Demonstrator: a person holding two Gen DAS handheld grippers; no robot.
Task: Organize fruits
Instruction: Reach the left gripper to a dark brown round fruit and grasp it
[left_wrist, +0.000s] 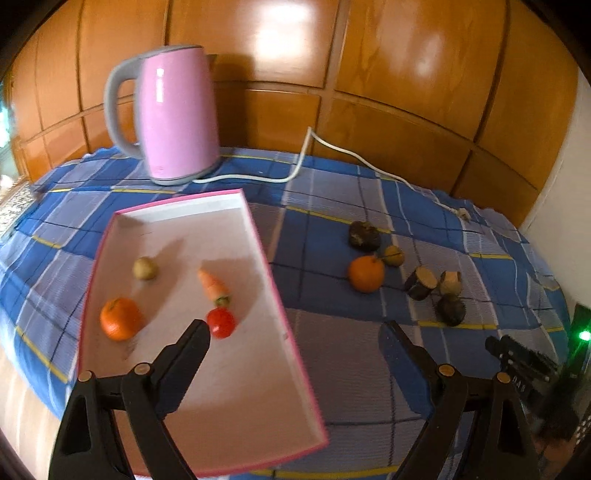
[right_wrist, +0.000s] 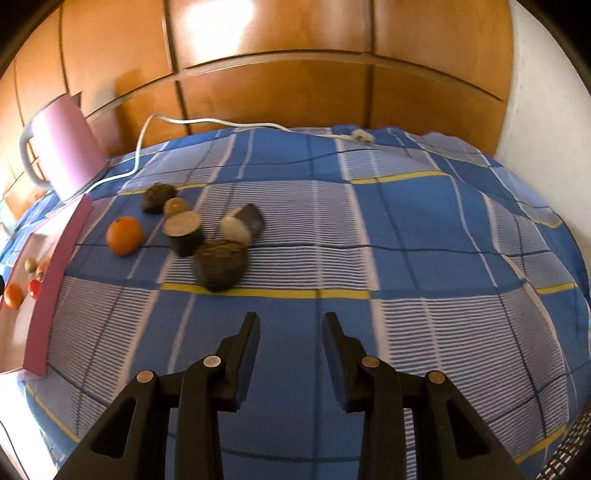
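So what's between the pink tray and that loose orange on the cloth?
Nothing: only bare checked cloth between tray and orange, clearest in the left wrist view.

1. Behind the table runs a wall of glossy orange-brown wooden panels (left_wrist: 388, 66), split by dark grooves into large rectangles.
2. Bright patches of light glare off the upper panels.
3. At the far right a plain white wall (right_wrist: 546, 122) meets the wood.
4. The table is covered with a blue checked cloth (right_wrist: 424, 229), with pale striped squares and thin yellow lines, rumpled at the far edge.
5. A pink electric kettle (left_wrist: 177, 114) with a grey handle stands at the back left of the cloth.
6. Its white cord (left_wrist: 332, 147) trails across the cloth to an unplugged plug (right_wrist: 362, 137).
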